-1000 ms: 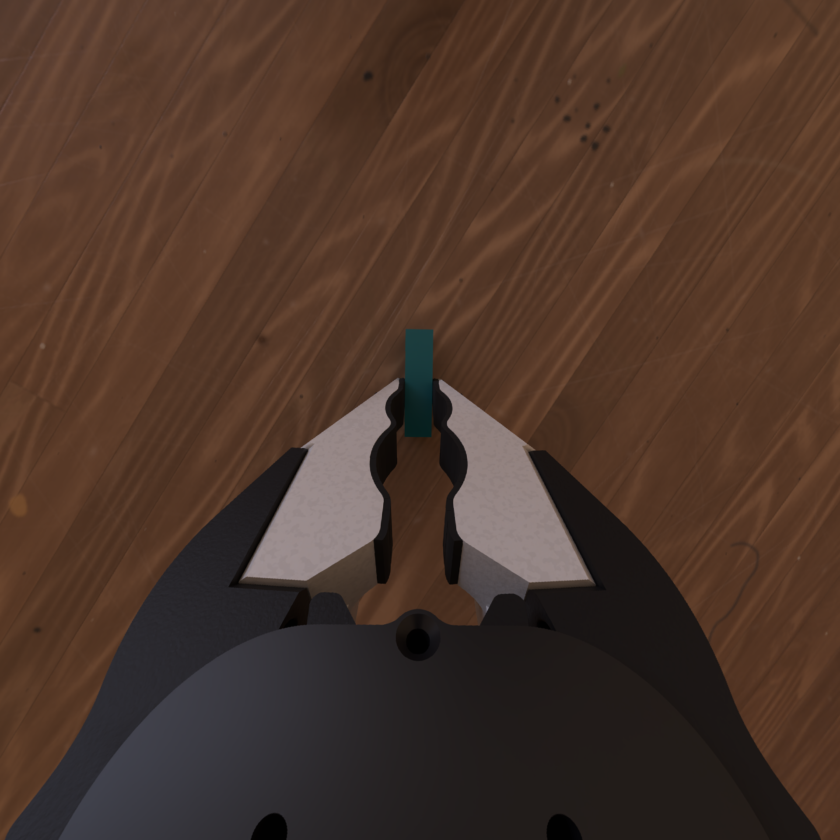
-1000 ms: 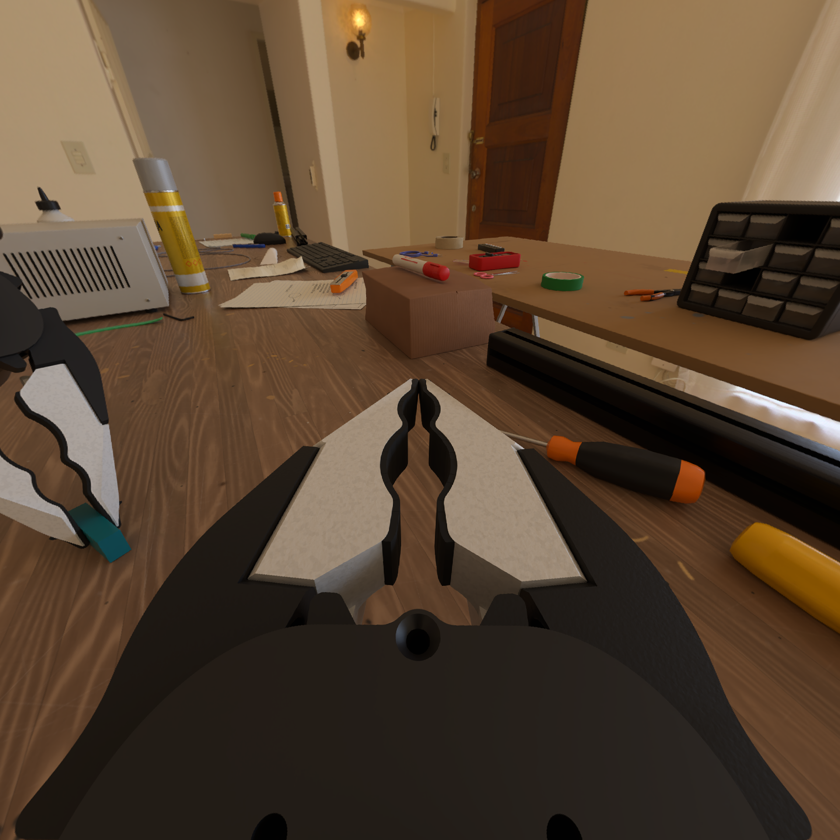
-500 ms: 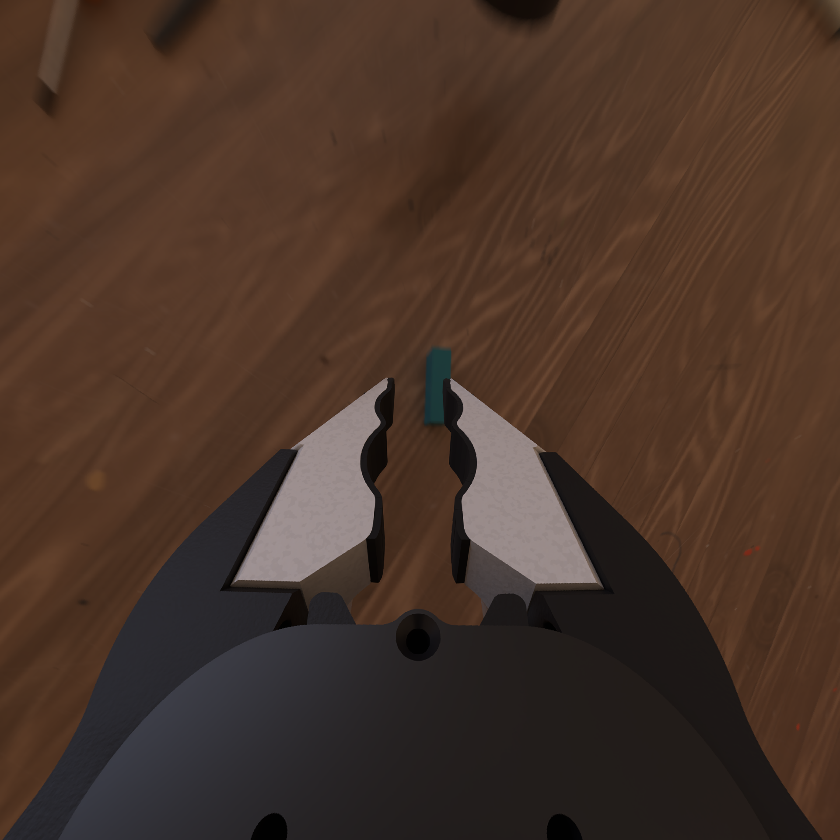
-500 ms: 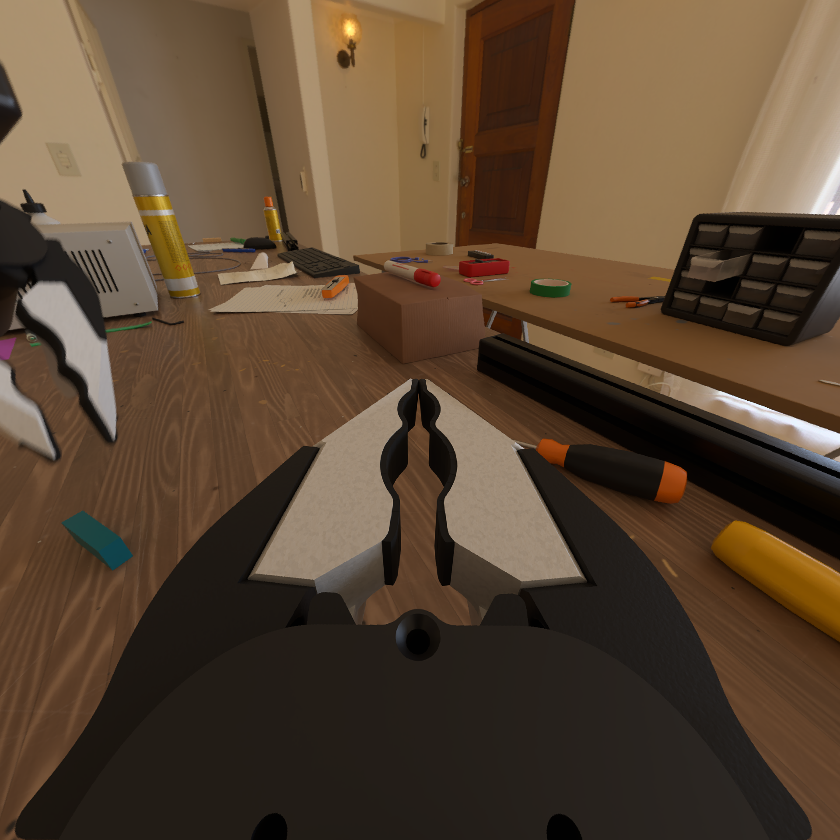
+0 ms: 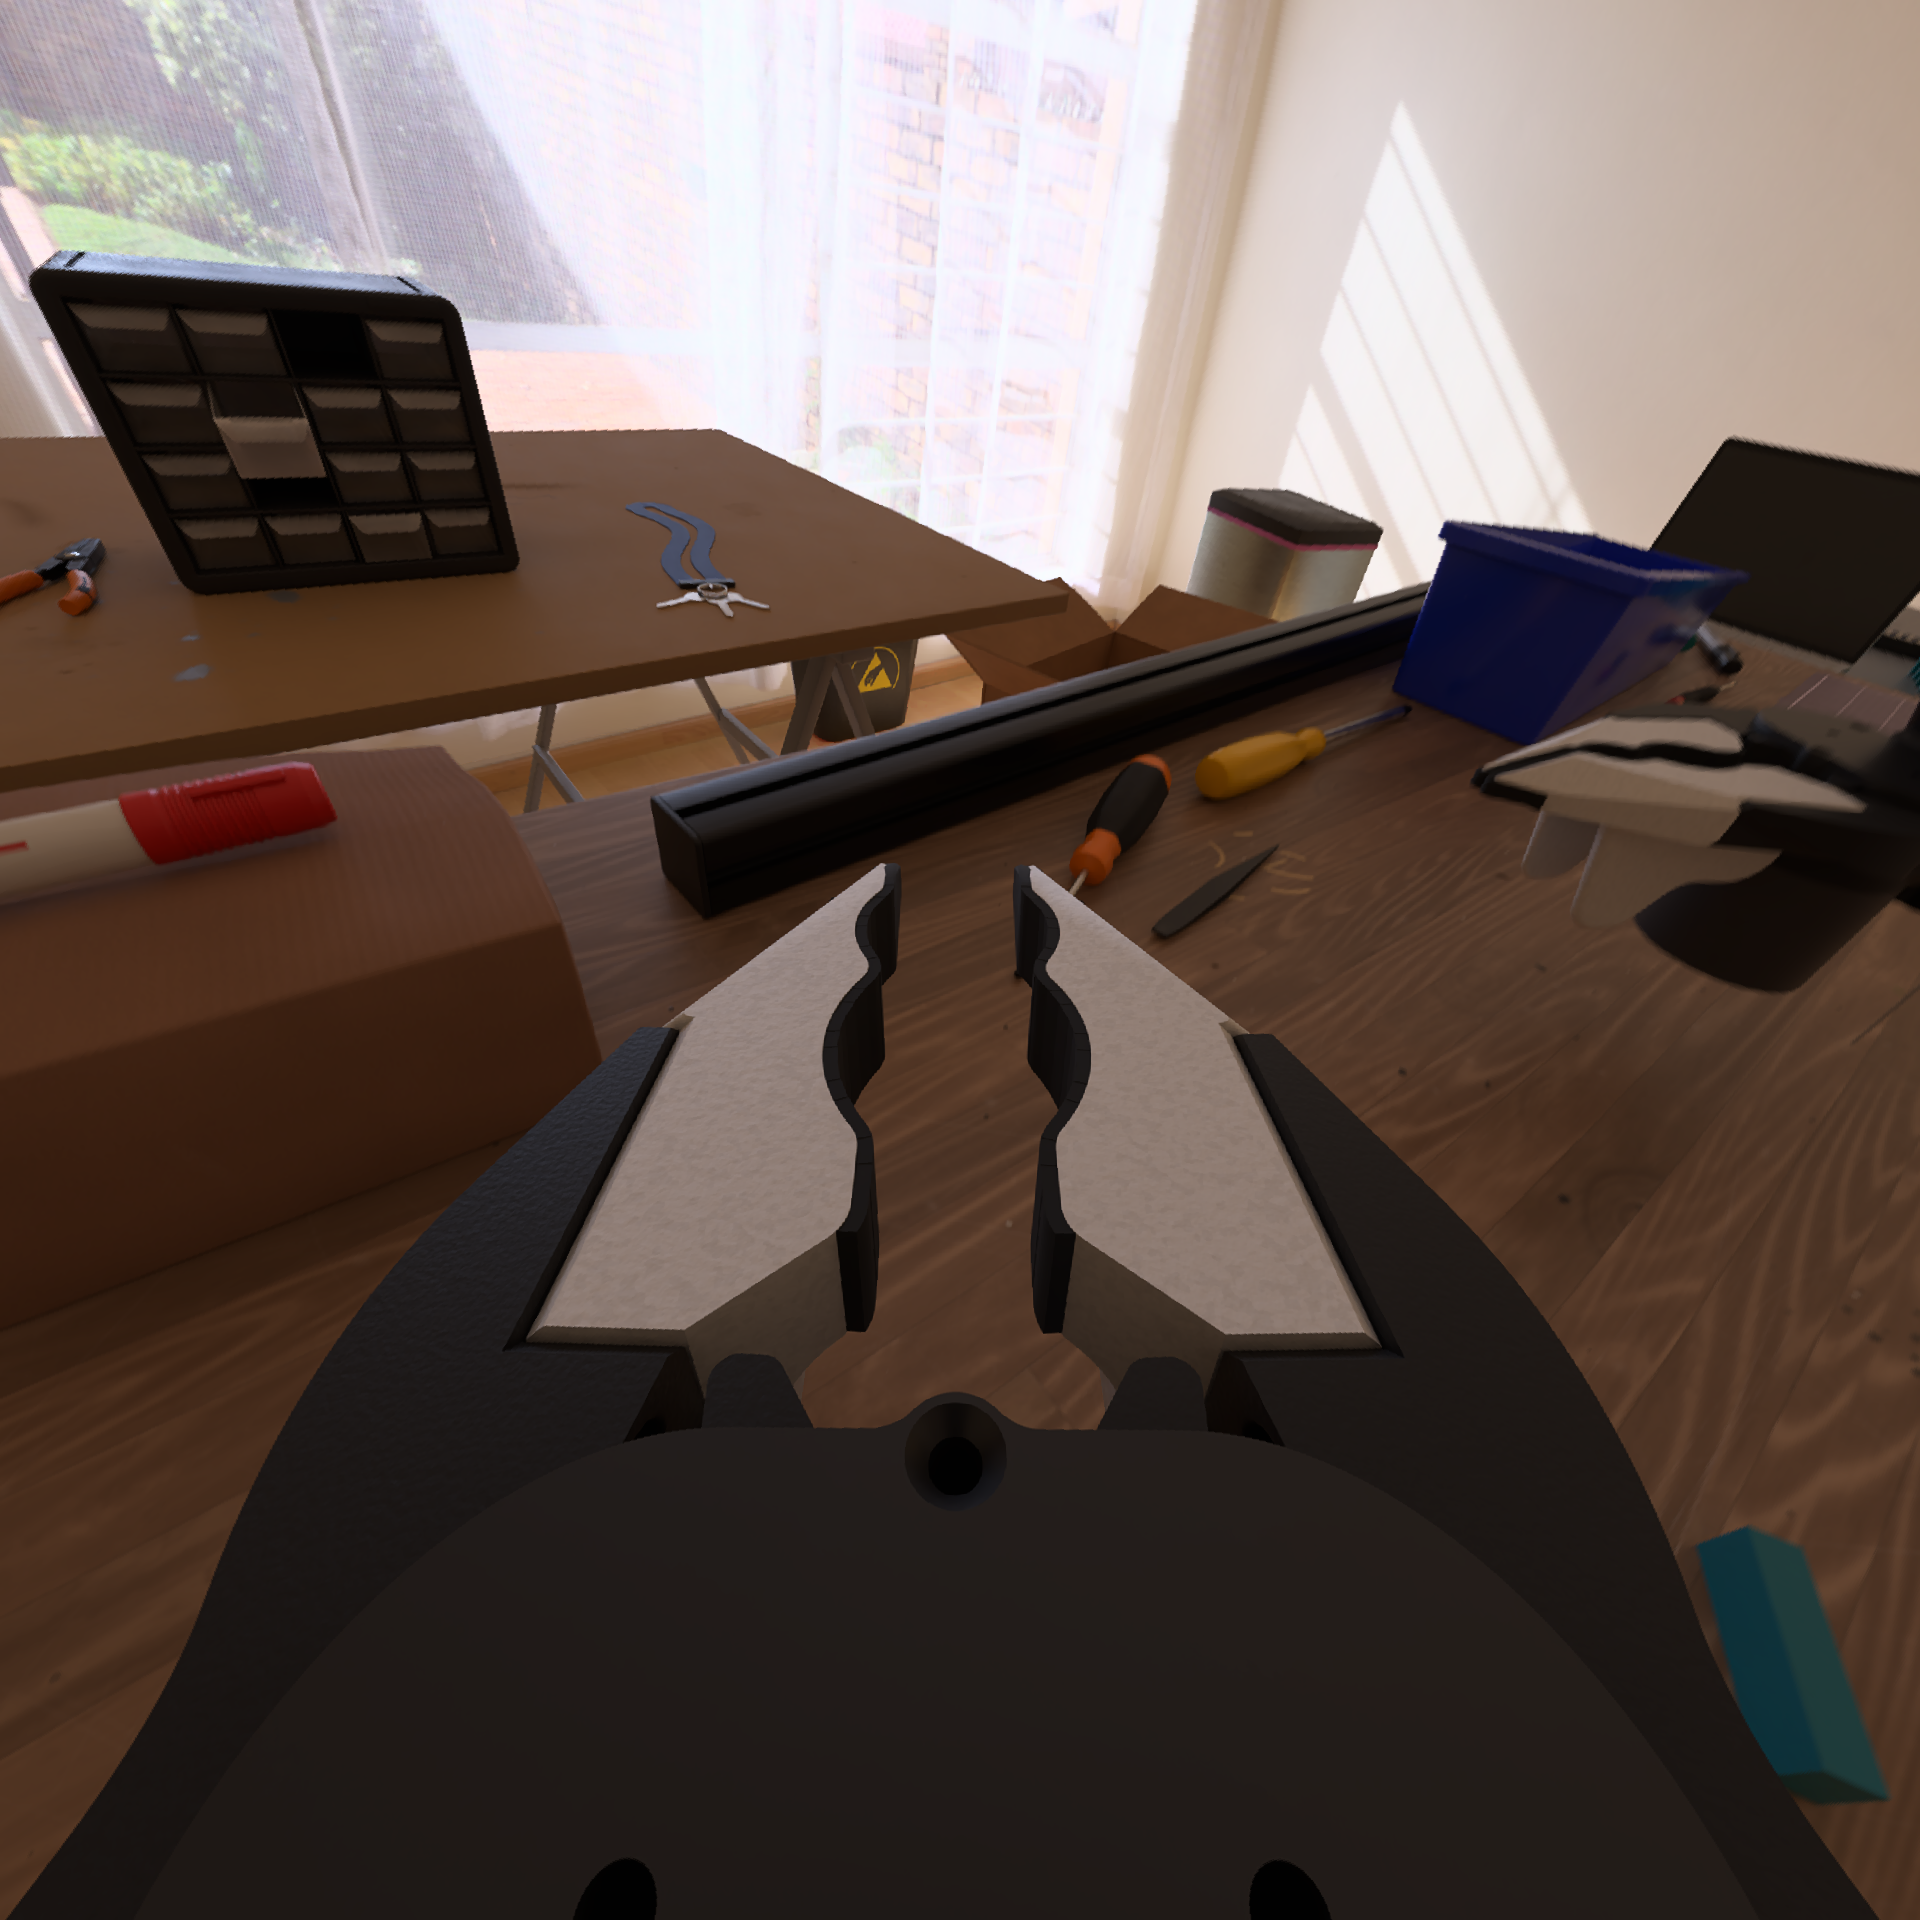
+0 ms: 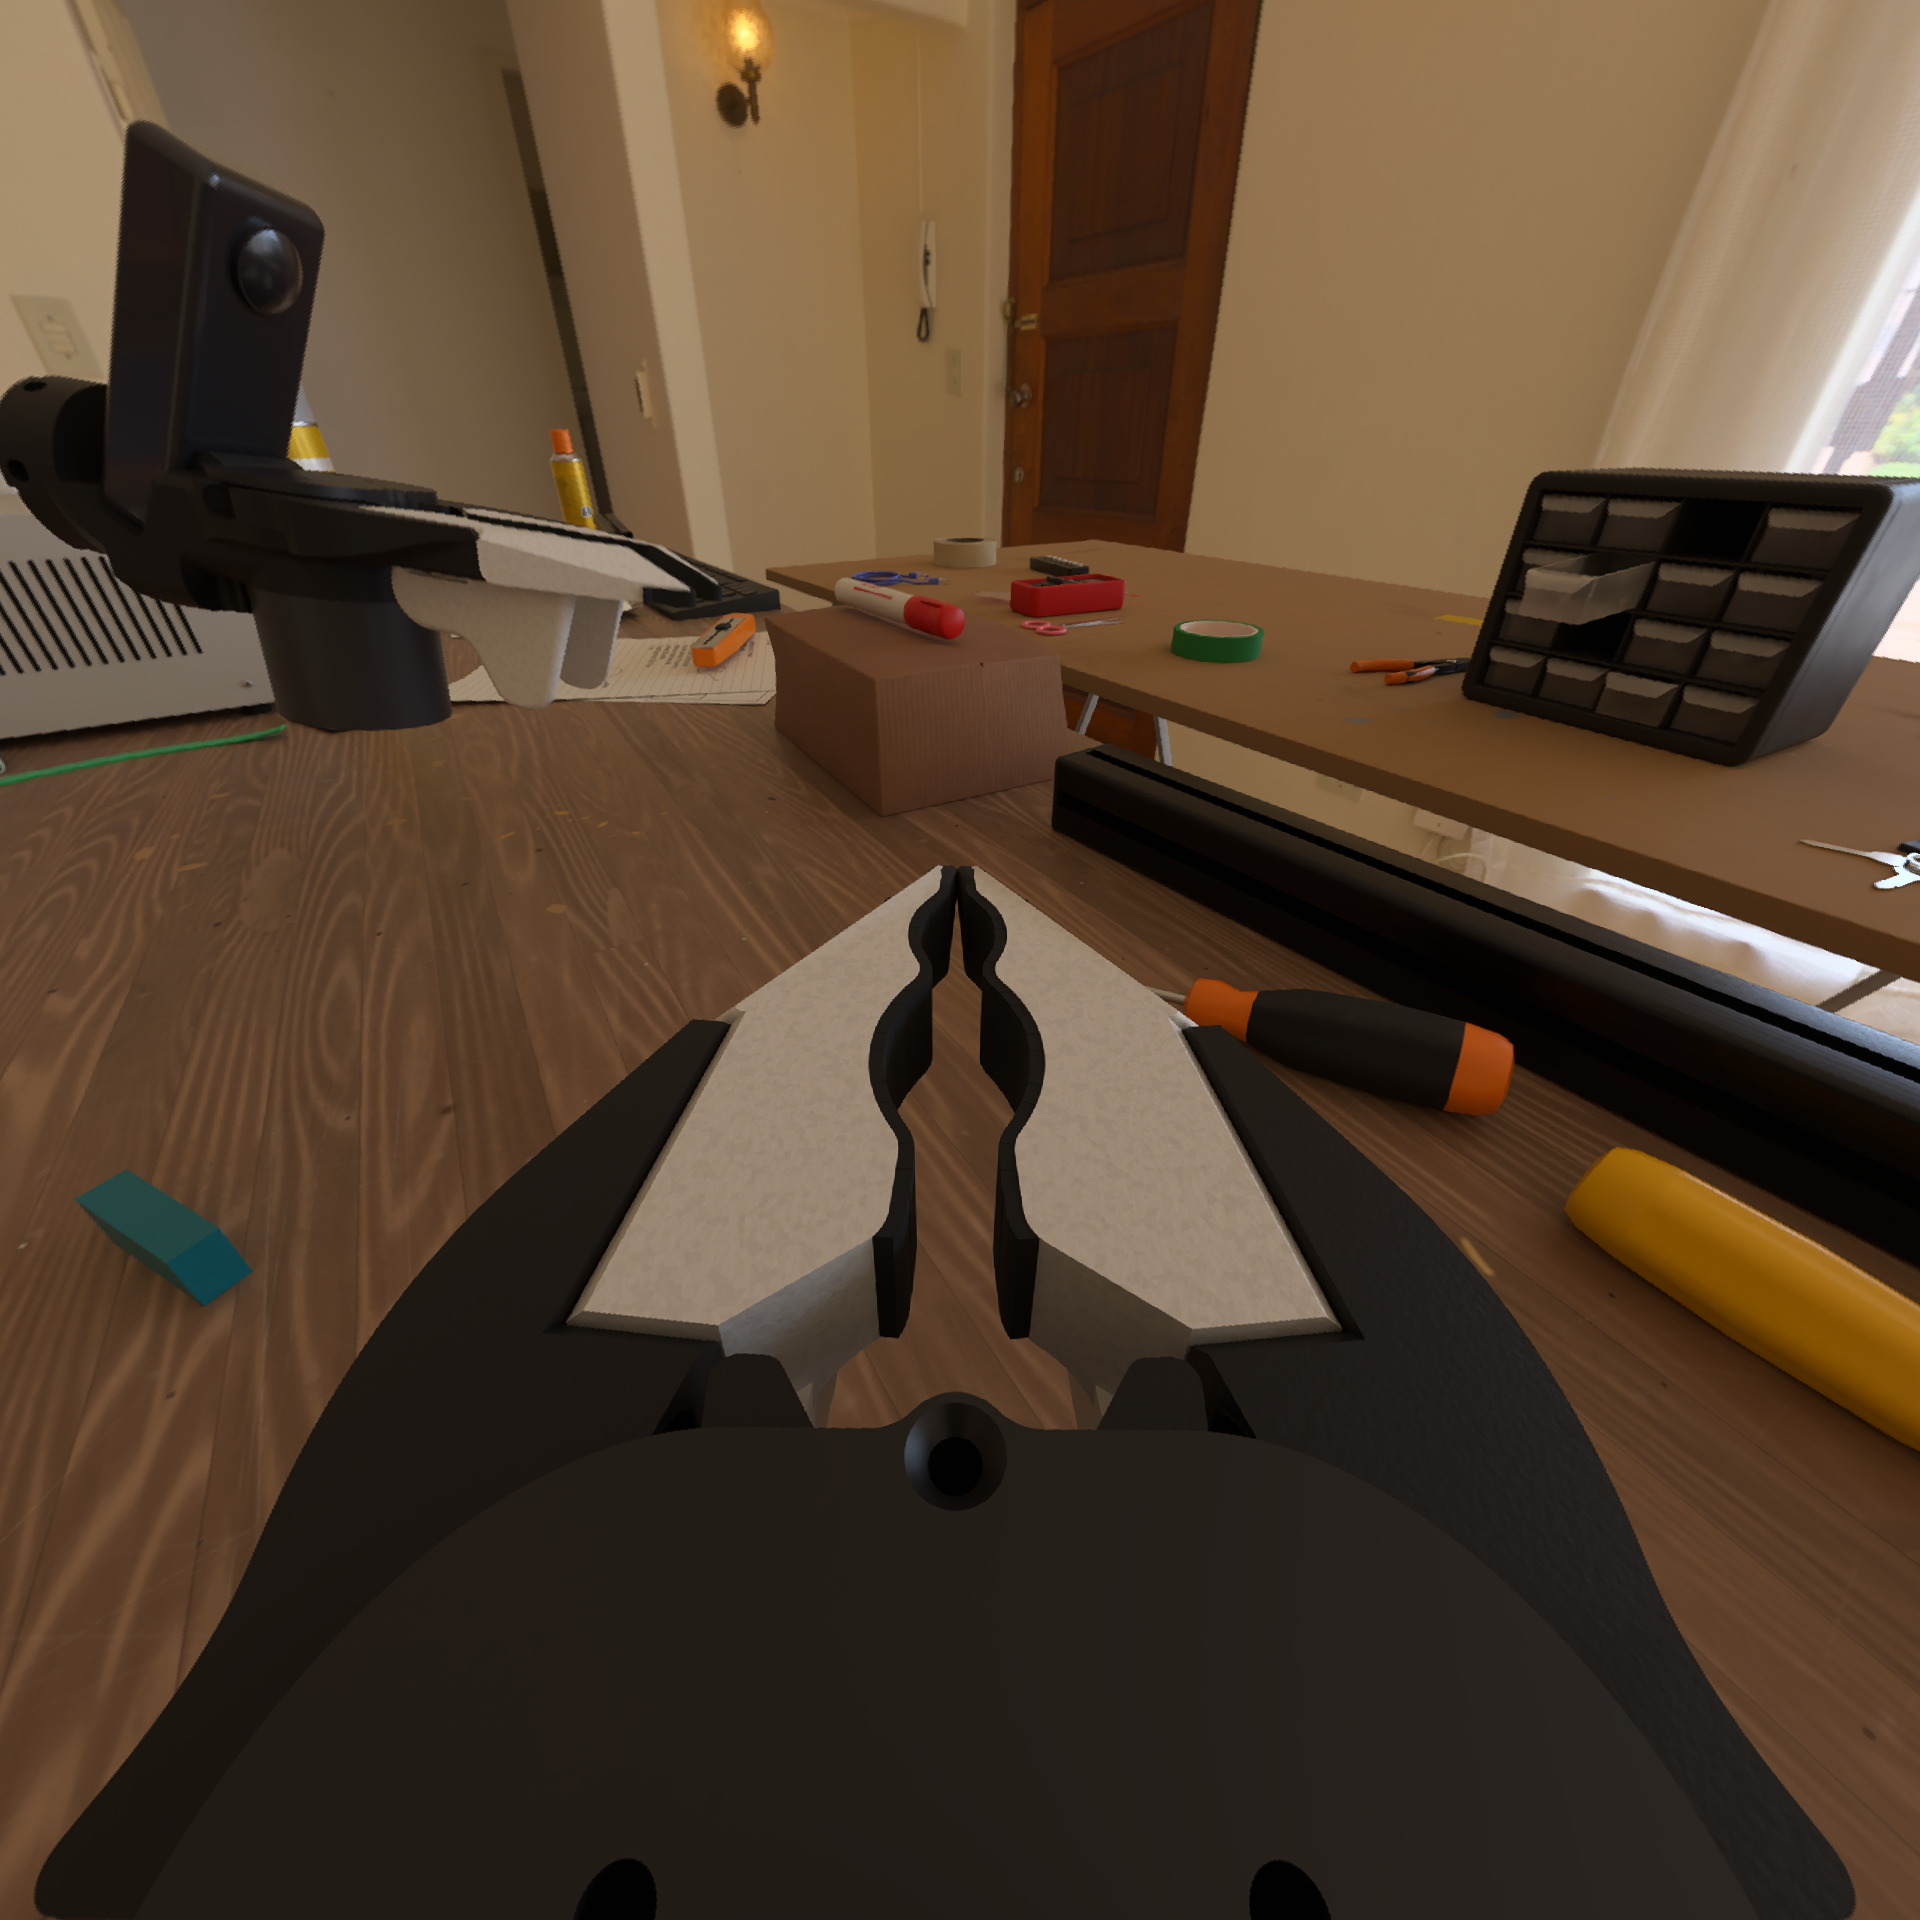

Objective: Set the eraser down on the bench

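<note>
— Is the eraser [image 6: 164, 1234] down yet?

— Looks so to me. The teal block lies flat on the wooden counter [image 6: 436, 966], nothing touching it, well apart from the brown box [image 6: 914, 696] and the screwdrivers.

— And the left claw [image 5: 957, 883]?

— Parted a narrow way, holding nothing, raised level above the counter and well clear of the eraser.

— The right claw [image 6: 957, 878]?

— Tips pinched together, empty, hovering low near the orange-and-black screwdriver [image 6: 1351, 1044].

— So what's left?

— Little, I'd judge. The set-down seems done; only pulling clear remains.
</note>
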Motion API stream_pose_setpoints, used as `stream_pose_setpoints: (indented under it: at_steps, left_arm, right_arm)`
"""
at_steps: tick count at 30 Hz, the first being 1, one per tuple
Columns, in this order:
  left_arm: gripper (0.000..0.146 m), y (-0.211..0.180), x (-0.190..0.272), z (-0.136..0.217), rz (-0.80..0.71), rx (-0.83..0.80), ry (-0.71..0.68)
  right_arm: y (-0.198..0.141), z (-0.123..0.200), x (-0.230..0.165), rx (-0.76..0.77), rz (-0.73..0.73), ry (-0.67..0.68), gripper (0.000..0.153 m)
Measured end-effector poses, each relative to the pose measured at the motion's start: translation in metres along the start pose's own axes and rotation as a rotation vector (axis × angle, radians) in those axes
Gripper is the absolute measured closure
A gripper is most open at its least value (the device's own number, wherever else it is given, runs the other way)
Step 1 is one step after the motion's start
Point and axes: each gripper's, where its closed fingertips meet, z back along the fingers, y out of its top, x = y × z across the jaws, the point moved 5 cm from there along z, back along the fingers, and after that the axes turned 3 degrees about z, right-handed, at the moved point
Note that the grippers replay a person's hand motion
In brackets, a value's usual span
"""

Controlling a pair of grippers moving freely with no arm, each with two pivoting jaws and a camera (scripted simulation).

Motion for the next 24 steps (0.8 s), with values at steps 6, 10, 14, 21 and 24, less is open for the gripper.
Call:
stream_pose_setpoints:
  at_steps: [6, 10, 14, 21, 24]
  left_arm:
    - [0.13, -0.016, -0.008, 0.004, -0.027, -0.01, 0.037]
    - [0.128, -0.028, -0.016, 0.0, 0.07, -0.053, 0.016]
    - [0.127, -0.034, -0.02, -0.003, 0.13, -0.07, 0.005]
    - [0.127, -0.034, -0.013, -0.005, 0.086, -0.086, -0.005]
    - [0.127, -0.034, -0.011, -0.005, 0.06, -0.092, 0.0]
  right_arm:
    - [-0.003, -0.006, -0.007, -0.015, -0.002, 0.048, 0.153]
    - [-0.004, -0.007, -0.007, -0.021, -0.018, 0.059, 0.153]
    - [-0.003, -0.004, -0.008, -0.019, -0.025, 0.058, 0.153]
    - [-0.002, -0.003, -0.012, -0.02, -0.017, 0.07, 0.153]
    - [-0.003, -0.004, -0.012, -0.022, -0.026, 0.073, 0.153]
